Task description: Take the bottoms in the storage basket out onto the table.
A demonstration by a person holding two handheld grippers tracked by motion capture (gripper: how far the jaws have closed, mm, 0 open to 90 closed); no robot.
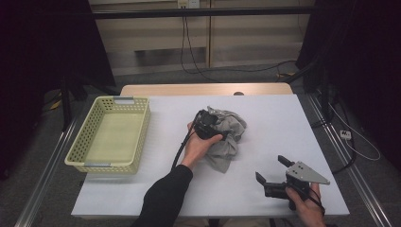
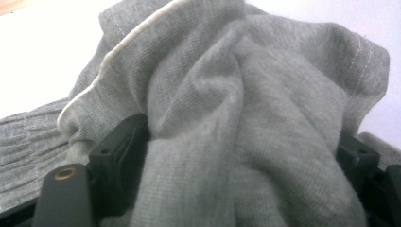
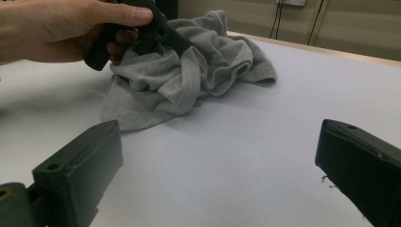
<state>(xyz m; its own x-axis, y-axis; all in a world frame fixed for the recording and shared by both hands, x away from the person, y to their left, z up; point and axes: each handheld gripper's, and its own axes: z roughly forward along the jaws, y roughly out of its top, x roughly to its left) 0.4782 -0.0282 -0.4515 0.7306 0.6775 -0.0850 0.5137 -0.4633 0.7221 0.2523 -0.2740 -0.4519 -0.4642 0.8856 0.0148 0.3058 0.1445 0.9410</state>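
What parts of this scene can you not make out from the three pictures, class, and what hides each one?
- Left gripper: in its own view the grey garment bunches between the jaws and covers their tips; whether the pads press on it is unclear.
- Garment type: crumpled in a heap, so its shape is unreadable.
- Basket near inner wall: hidden by its own rim, high view.
- Right gripper: jaw bases cut off by the bottom edge.

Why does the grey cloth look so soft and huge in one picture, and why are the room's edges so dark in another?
In the left gripper view the cloth sits right against the lens, so its weave looks large and slightly soft, with the table behind washed out white. In the high view the table is brightly lit while the surroundings fall into deep shadow. In the right gripper view the near jaws look blurred.
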